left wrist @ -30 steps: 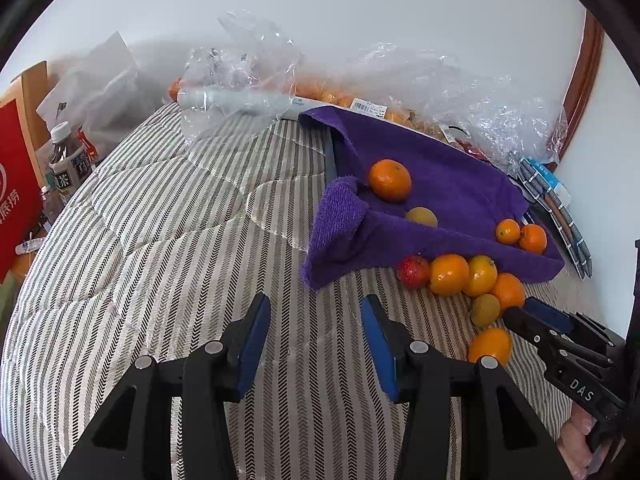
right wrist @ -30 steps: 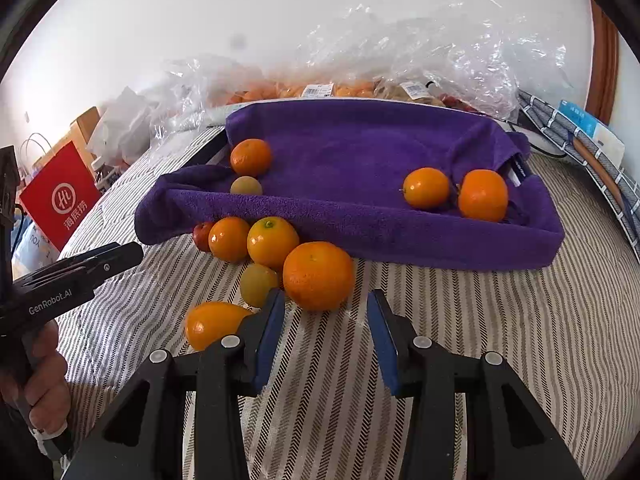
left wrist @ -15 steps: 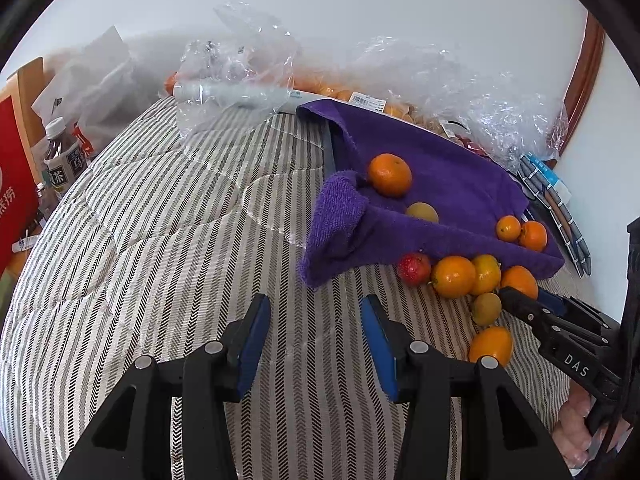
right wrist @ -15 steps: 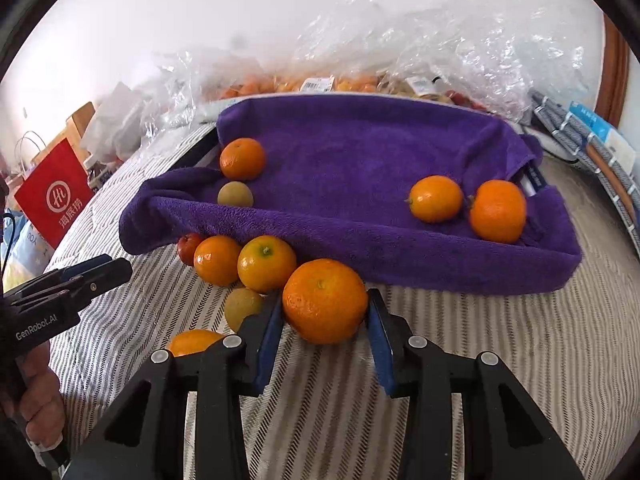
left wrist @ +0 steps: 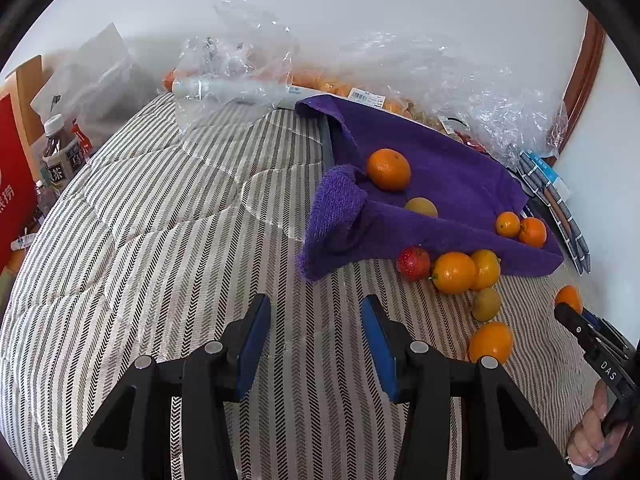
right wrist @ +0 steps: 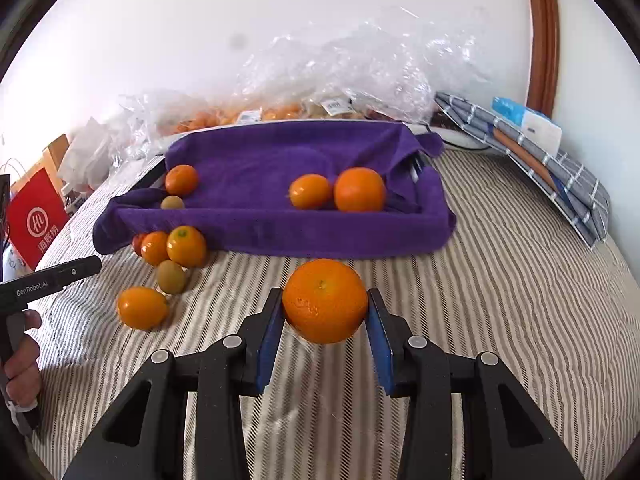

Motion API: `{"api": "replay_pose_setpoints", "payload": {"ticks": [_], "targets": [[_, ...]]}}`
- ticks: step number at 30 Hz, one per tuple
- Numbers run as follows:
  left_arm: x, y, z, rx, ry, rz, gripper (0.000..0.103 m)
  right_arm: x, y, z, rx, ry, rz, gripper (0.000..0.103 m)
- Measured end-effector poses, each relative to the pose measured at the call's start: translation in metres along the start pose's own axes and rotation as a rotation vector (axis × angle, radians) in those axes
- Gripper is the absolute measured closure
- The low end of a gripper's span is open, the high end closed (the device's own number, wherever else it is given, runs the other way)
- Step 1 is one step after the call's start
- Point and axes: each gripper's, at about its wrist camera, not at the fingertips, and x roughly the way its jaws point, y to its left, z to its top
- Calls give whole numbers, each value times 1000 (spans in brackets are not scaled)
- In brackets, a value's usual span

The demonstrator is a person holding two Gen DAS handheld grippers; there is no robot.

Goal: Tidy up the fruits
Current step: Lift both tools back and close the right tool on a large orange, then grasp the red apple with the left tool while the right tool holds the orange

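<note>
The right tool (right wrist: 325, 322) is clamped on a large orange (right wrist: 325, 301), its blue pads pressed against the fruit's left and right sides; the orange sits at the fingertips, above the striped bed (right wrist: 500, 280) and in front of the near edge of the purple towel (right wrist: 280, 160). In the left wrist view only a sliver of this orange shows past the right tool's black finger at the right edge of the frame. The left tool (left wrist: 316, 332) hangs over bare striped cover with its jaws apart and nothing between them, well to the left of the fruit. On the towel lie an orange (right wrist: 182, 179) and a small greenish fruit (right wrist: 172, 202) near its left end, and two more oranges (right wrist: 348, 190) touching each other near its right end. Just off the towel's near-left corner, on the bed, a red fruit (left wrist: 414, 262), two oranges (left wrist: 468, 271) and a greenish-brown fruit (left wrist: 486, 303) cluster together, with one more orange (left wrist: 490, 342) lying just beside them, closer to the bed's near edge. Crumpled clear plastic bags (right wrist: 340, 76) holding more fruit sit behind the towel, along the wall.
</note>
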Motion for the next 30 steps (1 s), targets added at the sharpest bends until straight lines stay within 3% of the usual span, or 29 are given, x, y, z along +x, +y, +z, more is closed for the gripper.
{"api": "replay_pose_setpoints", "payload": {"ticks": [5, 10, 14, 18, 27, 30], "targets": [[0, -3, 0, -4, 10, -30, 58, 0, -10, 2, 5, -9, -30, 63], [11, -35, 5, 52, 57, -61, 58, 3, -15, 3, 18, 3, -11, 63], [21, -55, 8, 109, 40, -6, 58, 3, -15, 3, 20, 6, 13, 63], [29, -60, 13, 99, 30, -7, 59, 4, -20, 2, 45, 7, 29, 63], [40, -65, 21, 92, 29, -28, 74, 7, -22, 2, 68, 23, 57, 63], [41, -64, 21, 85, 35, -71, 80, 9, -21, 2, 66, 30, 48, 63]]}}
